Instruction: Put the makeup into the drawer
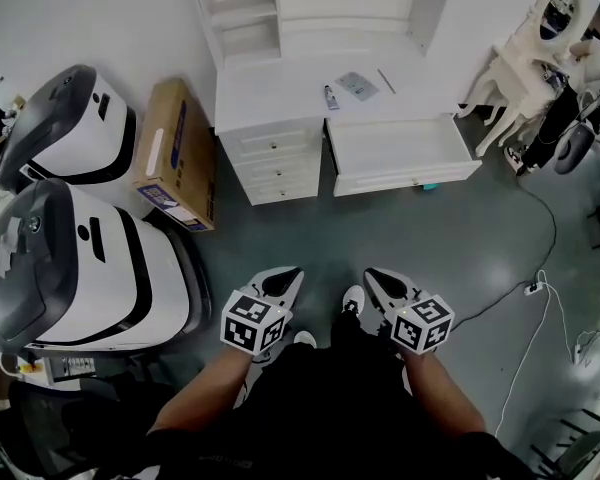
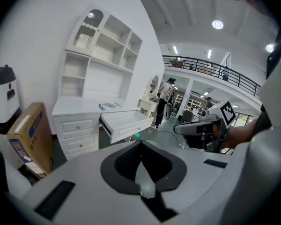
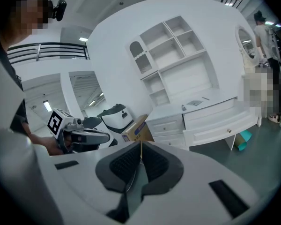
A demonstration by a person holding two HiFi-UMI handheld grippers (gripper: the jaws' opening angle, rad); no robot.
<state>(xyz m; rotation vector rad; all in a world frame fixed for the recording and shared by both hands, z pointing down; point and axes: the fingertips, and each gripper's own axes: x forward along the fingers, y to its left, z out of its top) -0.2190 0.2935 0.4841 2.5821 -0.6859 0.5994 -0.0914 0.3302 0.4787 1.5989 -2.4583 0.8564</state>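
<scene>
My left claw (image 1: pixel 280 282) and right claw (image 1: pixel 382 280) are both closed with nothing between the jaws, low over the grey floor (image 1: pixel 400 238), well apart from the white dressing counter (image 1: pixel 280 93). The small dark makeup tube (image 1: pixel 331 96) lies on the countertop, just behind the open white drawer (image 1: pixel 400 153).

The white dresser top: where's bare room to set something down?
The left half of the dresser top, above the three small drawers, is bare. The open drawer also looks empty. The crowded patch is just behind that drawer, where a small tube, a flat packet and a thin stick lie.
</scene>
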